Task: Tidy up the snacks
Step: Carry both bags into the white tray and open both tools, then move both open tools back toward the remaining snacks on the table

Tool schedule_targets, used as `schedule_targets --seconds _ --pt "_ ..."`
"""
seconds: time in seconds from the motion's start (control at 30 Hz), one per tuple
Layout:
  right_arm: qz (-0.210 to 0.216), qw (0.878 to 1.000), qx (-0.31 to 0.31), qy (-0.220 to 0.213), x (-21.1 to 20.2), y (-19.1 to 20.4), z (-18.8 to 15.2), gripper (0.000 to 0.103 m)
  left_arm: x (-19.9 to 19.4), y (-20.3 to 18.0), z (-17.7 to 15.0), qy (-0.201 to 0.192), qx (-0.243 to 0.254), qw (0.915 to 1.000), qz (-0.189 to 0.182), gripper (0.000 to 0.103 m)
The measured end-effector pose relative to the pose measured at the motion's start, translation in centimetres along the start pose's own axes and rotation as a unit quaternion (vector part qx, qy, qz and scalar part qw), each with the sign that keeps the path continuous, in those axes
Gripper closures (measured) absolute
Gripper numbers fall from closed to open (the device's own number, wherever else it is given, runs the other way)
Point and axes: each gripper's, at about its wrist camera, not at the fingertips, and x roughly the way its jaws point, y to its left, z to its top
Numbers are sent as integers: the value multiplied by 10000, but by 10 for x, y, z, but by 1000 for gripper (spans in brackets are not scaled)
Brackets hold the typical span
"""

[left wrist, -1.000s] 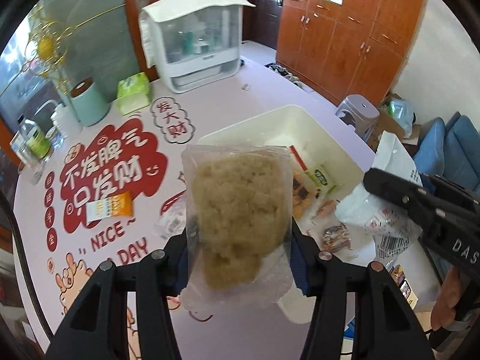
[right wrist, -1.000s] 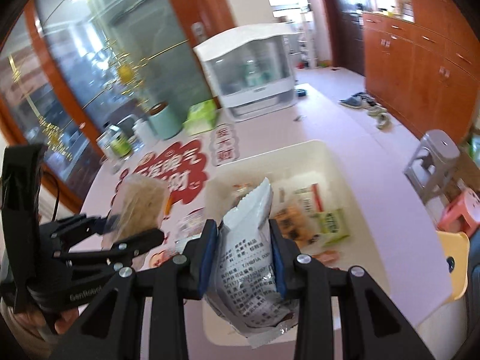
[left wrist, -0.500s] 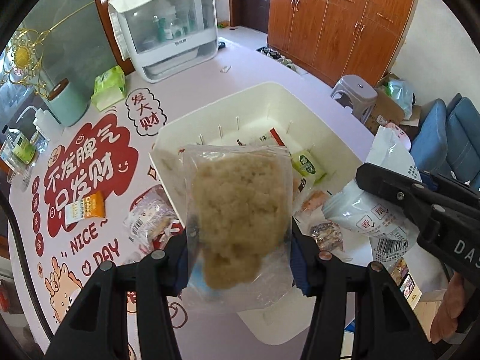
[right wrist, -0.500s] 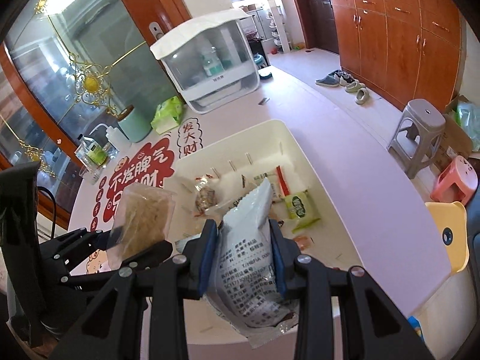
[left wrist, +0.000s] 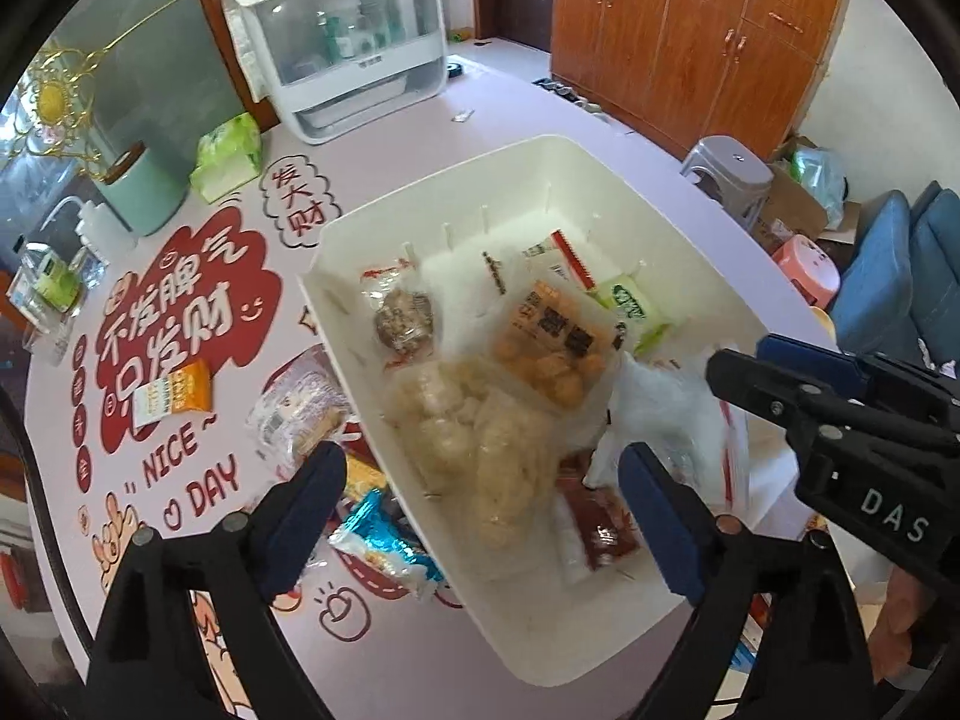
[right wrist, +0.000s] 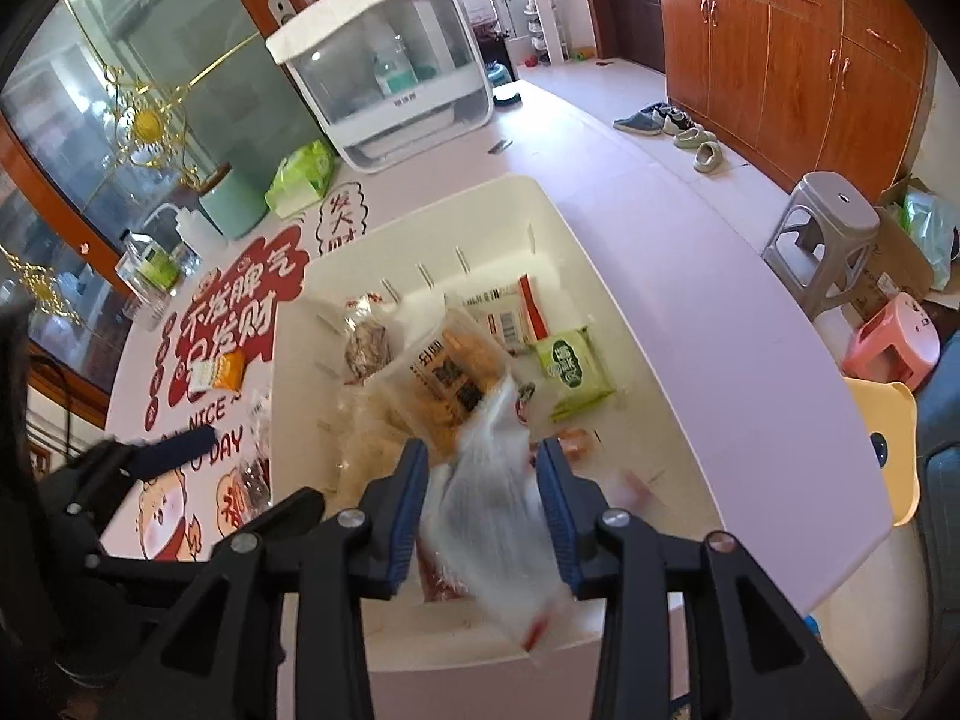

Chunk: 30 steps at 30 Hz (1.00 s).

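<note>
Snacks are piling up in the white bin [left wrist: 678, 222], which sits on a pink table [left wrist: 420, 120] with a big red cartoon print. The left gripper [left wrist: 483, 501] hangs over the bin's near end with its jaws spread wide, they have just been opening. The clear pack of pale crispy stuff [left wrist: 480, 450] is loose below them inside the bin, blurred, no pad touching it.

The right gripper [right wrist: 483, 507] is over the same end of the bin and its jaws have just been opening a bit too. The white bag [right wrist: 498, 498] is between the blue pads, blurred and tilted. It looks like it's slipping out, but I can't tell for sure if the pads still pinch it.

Already in the bin:
- an orange pack of round puffs [left wrist: 555, 354] next to the crispy one
- a green packet [left wrist: 627, 303] toward the far wall
- a dark round cake in clear wrap [left wrist: 405, 321] on the left side
- a white and red packet [left wrist: 561, 255] at the back
- a red-brown packet [left wrist: 600, 534] near the front wall

Still out on the table to the left of the bin are an orange and white bar [left wrist: 171, 399], a clear wrapped pastry [left wrist: 300, 414] just beside the bin wall, and a shiny blue wrapper [left wrist: 384, 531] touching the bin's front corner
</note>
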Motion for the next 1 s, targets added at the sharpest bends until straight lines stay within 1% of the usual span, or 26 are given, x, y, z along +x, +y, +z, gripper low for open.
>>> schedule_targets --seconds 0.13,0.3,0.53,0.6,0.83,1.0 --pt "21 10000 55 37 -1 -1 -1 61 2 4 -3 130 -23 9998 113 11" --pt "18 10000 69 40 -3 -1 -1 61 -2 7 -12 191 -89 9998 -6 11" --pt "79 9999 102 46 -6 4 -2 61 -20 9 -23 -24 -104 9999 -23 11" --pt "86 9999 104 40 -7 7 -4 61 -27 13 -24 -109 -148 9998 42 11" --pt "144 9999 18 -36 -14 19 -8 61 -43 31 -31 -257 -431 9987 109 11" --pt "223 9997 -110 -47 -16 29 -11 61 -53 47 -43 -322 -599 9976 133 11"
